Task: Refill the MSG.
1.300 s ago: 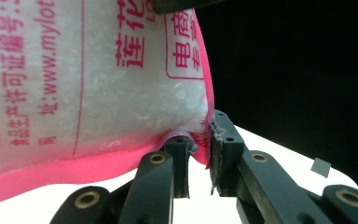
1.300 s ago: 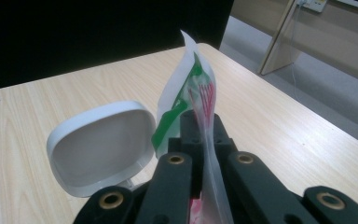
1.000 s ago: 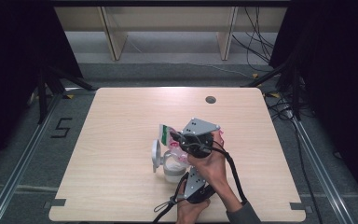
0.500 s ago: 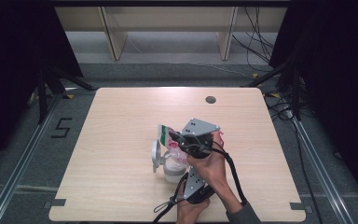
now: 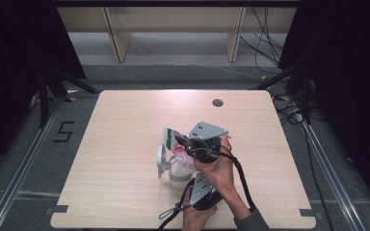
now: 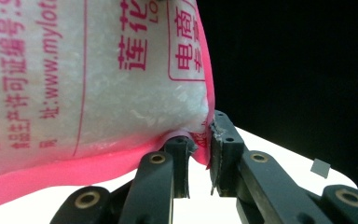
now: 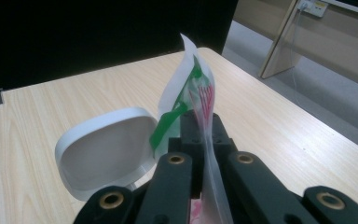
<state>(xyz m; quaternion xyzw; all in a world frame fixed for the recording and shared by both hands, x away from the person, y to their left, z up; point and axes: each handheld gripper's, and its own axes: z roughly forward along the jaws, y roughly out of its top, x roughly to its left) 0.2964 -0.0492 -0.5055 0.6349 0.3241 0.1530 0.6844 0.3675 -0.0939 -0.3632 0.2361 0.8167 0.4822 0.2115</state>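
- Nearest the person, low in the middle of the high view, the left gripper (image 5: 200, 190) holds the bag (image 5: 177, 144) from below. In the left gripper view its jaws are clamped on the bag's pink bottom seam (image 6: 200, 149). That is a thin bite, so the seam could slip out if the contents shift.
- Just above it in the high view, the right gripper (image 5: 192, 144) is shut tight on the bag's top edge (image 7: 193, 88). In the right gripper view the film runs up between the closed jaws. Pulling the two grippers apart could tear the film.
- The bag hangs over a white container (image 5: 176, 175), whose open lid (image 5: 161, 159) stands at its left. The lid could catch a tilting bag or be knocked shut.
- If the bag's mouth misses the container, white grains would probably spill on the table (image 5: 125, 125) stretching beyond.
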